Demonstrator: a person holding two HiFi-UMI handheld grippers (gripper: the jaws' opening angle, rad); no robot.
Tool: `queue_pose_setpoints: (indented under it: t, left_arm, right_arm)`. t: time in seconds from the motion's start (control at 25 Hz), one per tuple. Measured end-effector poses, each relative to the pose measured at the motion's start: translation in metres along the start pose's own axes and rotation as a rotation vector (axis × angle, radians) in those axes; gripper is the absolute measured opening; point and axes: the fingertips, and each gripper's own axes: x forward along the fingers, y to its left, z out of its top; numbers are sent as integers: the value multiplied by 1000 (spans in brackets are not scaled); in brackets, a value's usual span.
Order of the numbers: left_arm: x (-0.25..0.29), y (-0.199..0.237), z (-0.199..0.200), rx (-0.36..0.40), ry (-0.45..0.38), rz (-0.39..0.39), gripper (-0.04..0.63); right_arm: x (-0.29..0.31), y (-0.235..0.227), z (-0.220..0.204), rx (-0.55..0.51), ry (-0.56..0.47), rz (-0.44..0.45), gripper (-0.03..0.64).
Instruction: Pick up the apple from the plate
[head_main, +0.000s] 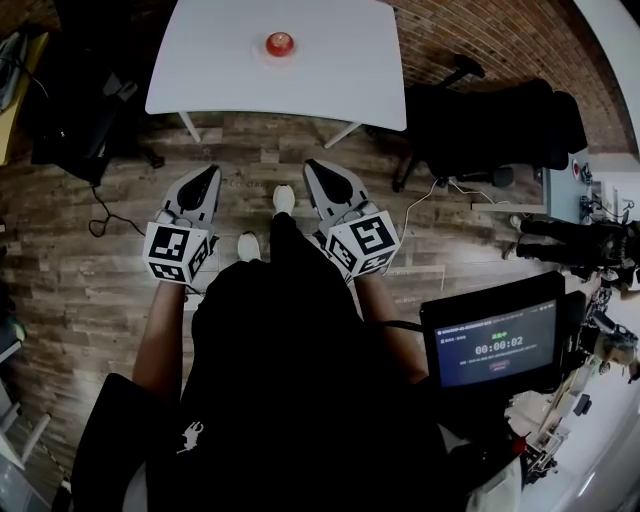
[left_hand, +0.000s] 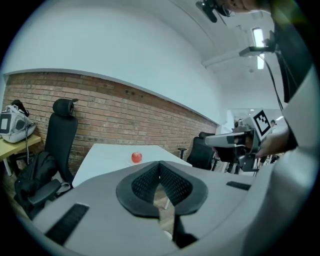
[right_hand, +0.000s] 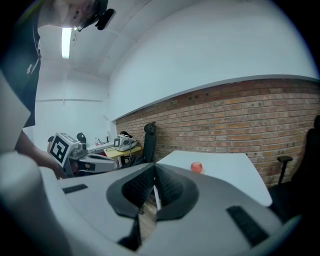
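Apple (head_main: 279, 43) on plate (head_main: 264, 53), middle of white table (head_main: 340, 70), untouched. Left gripper (head_main: 209, 173) and right gripper (head_main: 313, 166) both clenched, empty, side by side, well short of table.

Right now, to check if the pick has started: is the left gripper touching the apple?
Apart. In the head view the left gripper hangs over the floor short of the table, with the apple far ahead on it.
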Motion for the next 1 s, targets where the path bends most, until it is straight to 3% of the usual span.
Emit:
queue_pose_setpoints:
  t: [0.52, 1.0]
  left_arm:
    - [45, 15, 15, 27, 20, -5, 5]
    - [128, 27, 52, 76, 33, -10, 5]
  right_arm:
    - [28, -36, 4, 33, -18, -8, 3]
    - [65, -113, 21, 67, -42, -7, 3]
